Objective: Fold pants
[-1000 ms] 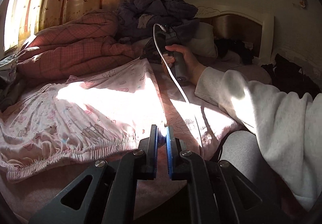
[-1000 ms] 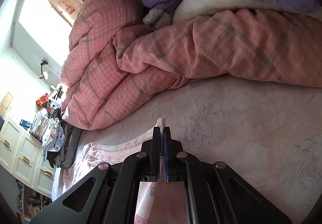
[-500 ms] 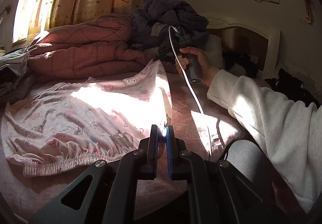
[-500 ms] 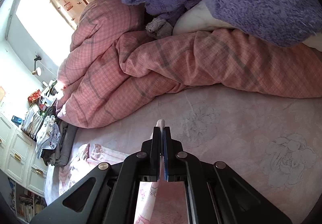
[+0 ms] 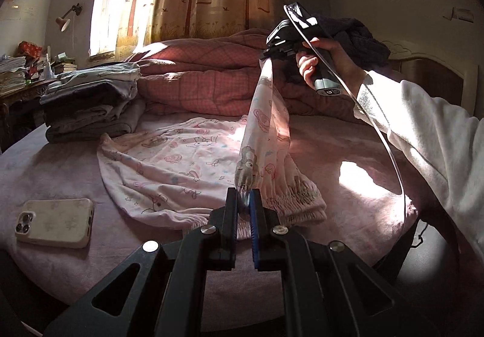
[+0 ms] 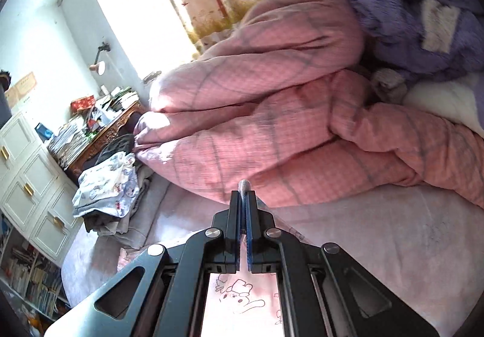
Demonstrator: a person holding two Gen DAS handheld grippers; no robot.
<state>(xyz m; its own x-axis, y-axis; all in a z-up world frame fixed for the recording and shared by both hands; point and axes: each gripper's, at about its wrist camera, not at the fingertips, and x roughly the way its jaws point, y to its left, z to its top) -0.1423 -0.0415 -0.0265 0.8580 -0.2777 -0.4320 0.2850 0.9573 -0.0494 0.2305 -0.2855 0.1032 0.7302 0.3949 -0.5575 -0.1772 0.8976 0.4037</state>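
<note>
A pair of pink printed pants is spread on a bed covered by a pale pink sheet, and one edge of the garment is lifted between two hand-held grippers. The left gripper is seen low and near the front of the bed, its jaws almost closed and pinching a corner at the elastic waistband. The right gripper, held in a person's hand with a white sleeve, is raised above the bed, farther back, towards the headboard. Its jaws are fully closed on the far end of the same edge; in the right wrist view a small nub of cloth is seen poking out past the fingertips of the right gripper, with printed fabric hanging below.

The held edge is stretched as a steep, taut band from the low left grip up to the high right grip, so the long axis runs away from the left camera and upward. The rest of the pants lies flat to the left of this band, the side to which a fold would probably be carried. The waistband is nearer the left hand, the far end nearer the right.

Compared with a second ago, the right gripper has been raised well clear of the sheet, and the edge, then lying flat, has been pulled up. A phone and a stack of folded clothes are now in view at the left.
</note>
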